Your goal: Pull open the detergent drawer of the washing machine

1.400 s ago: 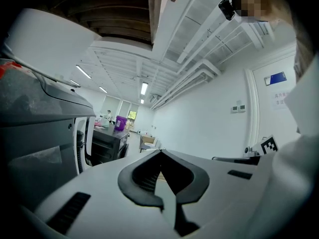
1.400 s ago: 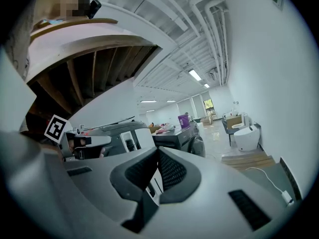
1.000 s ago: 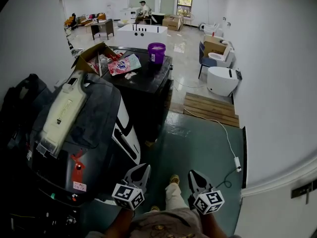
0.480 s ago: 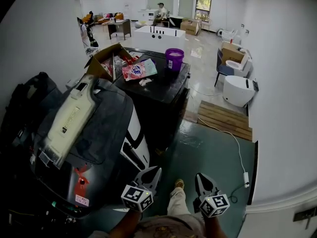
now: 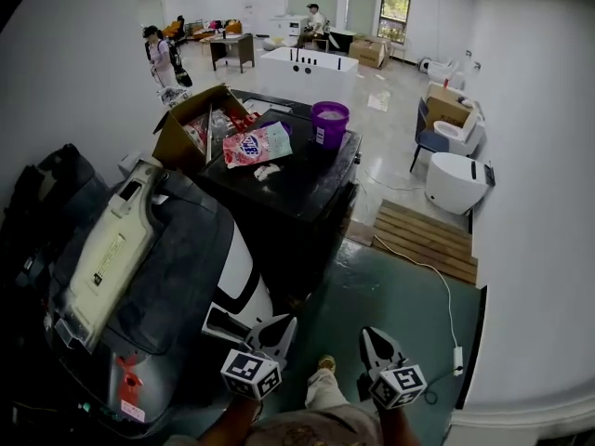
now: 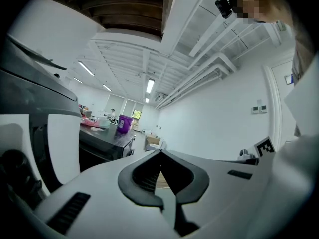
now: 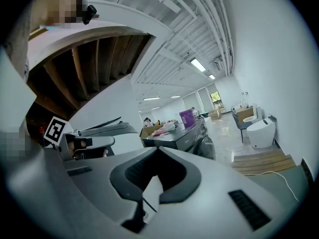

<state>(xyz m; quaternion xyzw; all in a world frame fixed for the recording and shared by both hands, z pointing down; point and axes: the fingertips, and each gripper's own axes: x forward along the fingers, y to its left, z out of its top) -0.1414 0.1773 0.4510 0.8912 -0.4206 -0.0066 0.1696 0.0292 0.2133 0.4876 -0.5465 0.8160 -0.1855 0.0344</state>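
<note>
Left gripper [image 6: 160, 153]: jaws together, nothing between them. Right gripper [image 7: 157, 149]: jaws together, also empty. Both are held low, side by side. Washing machine [image 5: 177, 258] stands to their left, with a dark grey top and a white front. At the front's near end is a white box-shaped piece [image 5: 226, 323] with a dark recess, near the left gripper's tips. Cannot tell whether it is the detergent drawer.

Bright ceiling strips [image 6: 149, 86] and a far window [image 5: 394, 6] flood the room; the floor [image 5: 390, 128] glares, lower left sits dark, edges bend, corners black.
</note>
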